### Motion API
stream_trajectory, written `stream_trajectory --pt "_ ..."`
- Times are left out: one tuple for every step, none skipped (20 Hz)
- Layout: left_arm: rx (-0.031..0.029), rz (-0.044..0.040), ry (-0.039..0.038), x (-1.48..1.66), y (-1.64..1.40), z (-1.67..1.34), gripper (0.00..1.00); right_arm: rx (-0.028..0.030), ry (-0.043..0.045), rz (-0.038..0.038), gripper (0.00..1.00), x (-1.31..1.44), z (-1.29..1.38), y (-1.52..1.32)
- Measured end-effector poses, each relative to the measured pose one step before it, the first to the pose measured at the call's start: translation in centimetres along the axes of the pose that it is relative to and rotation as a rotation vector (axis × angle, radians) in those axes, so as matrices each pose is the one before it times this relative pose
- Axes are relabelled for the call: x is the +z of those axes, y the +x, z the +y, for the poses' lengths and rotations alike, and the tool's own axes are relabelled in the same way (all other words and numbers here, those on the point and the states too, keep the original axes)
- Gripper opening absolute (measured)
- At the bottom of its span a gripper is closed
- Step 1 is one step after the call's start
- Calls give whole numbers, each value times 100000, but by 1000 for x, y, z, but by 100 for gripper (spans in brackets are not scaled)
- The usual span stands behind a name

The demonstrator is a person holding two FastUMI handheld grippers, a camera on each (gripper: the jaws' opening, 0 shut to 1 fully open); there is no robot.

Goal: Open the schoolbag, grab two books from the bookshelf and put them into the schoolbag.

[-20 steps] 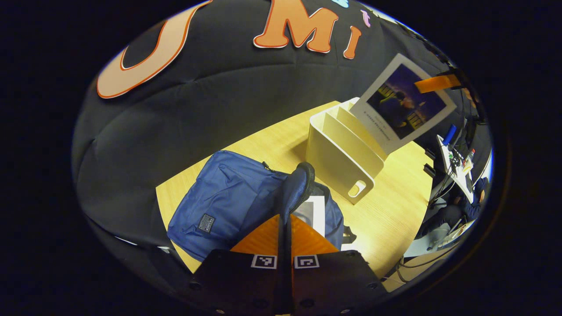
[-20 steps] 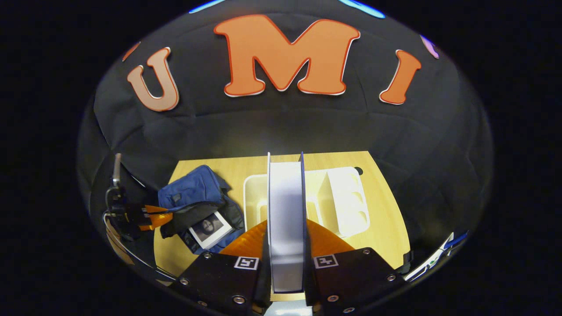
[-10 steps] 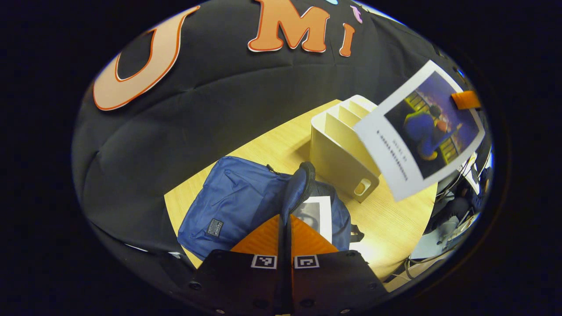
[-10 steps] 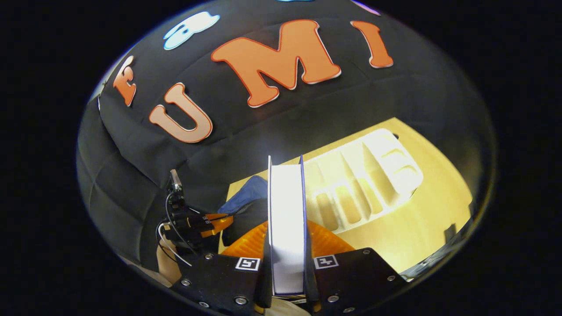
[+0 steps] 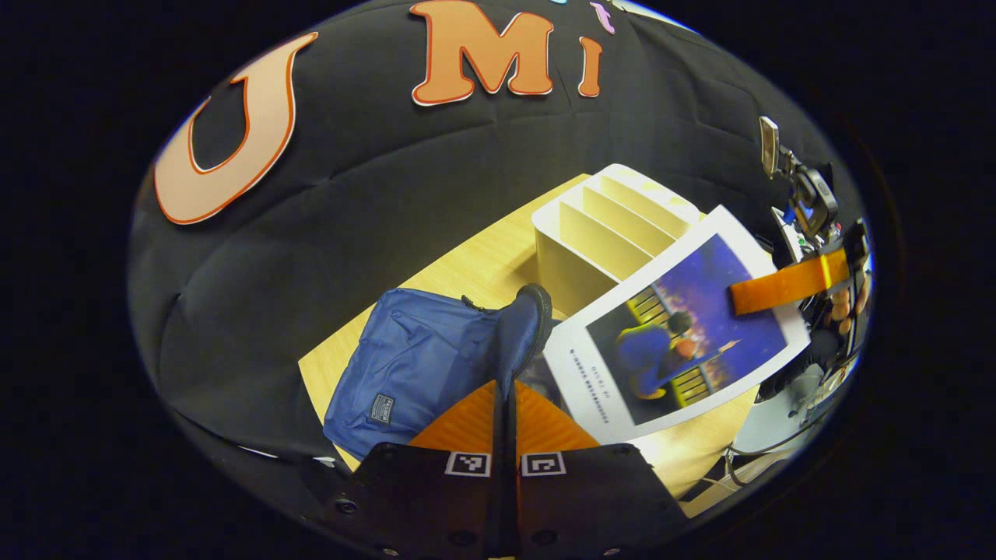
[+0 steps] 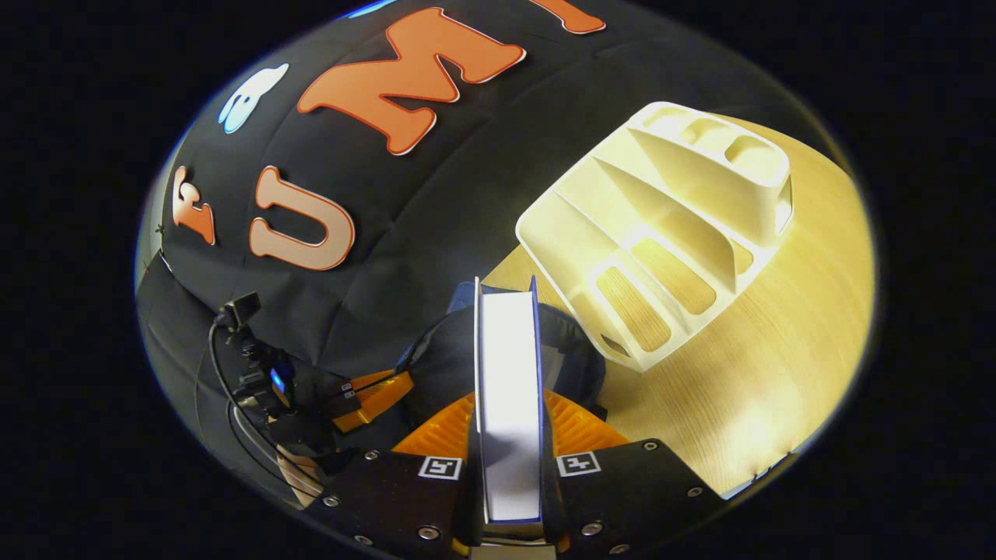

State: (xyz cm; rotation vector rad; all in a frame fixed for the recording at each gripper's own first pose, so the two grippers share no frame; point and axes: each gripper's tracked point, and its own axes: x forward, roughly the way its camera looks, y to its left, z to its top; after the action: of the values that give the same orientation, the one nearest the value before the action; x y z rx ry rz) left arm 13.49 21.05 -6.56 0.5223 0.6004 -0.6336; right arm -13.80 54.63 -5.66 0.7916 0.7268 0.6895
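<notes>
Wooden table (image 5: 467, 268): bookshelf (image 5: 603, 229) beside schoolbag (image 5: 420, 365); book (image 6: 510, 404) above.

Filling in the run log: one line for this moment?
left gripper: shut on schoolbag flap | right gripper: shut on book | book above bag opening

Left gripper (image 5: 506, 389) fingers closed together on the raised flap (image 5: 523, 330) of the blue bag (image 5: 420, 365), which lies on the wooden table (image 5: 475, 264). White shelf (image 5: 603, 225) stands beyond the bag. Right gripper (image 5: 786, 284) holds a book (image 5: 673, 330) tilted over the bag's opening, cover showing.
</notes>
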Motion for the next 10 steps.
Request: stream_trajectory --pt "-467 -17 637 -66 -117 -244 1 2271 3448 -1151 29 -5 322 726" --pt "-243 64 799 -42 -78 -311 1 1223 1960 -819 29 -195 278 726" --pt "75 -273 801 153 -97 -224 0 -1127 22 -698 29 -384 -602 754" --pt "-315 294 190 110 -135 -230 0 -1496 -269 -332 29 -442 -537 843" --pt "-83 23 92 176 -84 -258 0 352 1582 32 29 -346 -110 792" --pt "-182 -655 237 243 -74 -197 1 996 2665 -582 29 -160 277 644" --pt "-319 -182 208 144 -95 -306 0 628 2078 -727 29 -278 -2 714" --pt "-256 -269 563 227 4 -176 0 443 2136 -1231 29 -315 3 841" --pt "137 -537 691 142 -73 -26 0 454 2165 -2139 29 -139 182 793" --pt "-771 235 566 102 -61 -226 1 429 2233 -2426 29 -73 309 892"
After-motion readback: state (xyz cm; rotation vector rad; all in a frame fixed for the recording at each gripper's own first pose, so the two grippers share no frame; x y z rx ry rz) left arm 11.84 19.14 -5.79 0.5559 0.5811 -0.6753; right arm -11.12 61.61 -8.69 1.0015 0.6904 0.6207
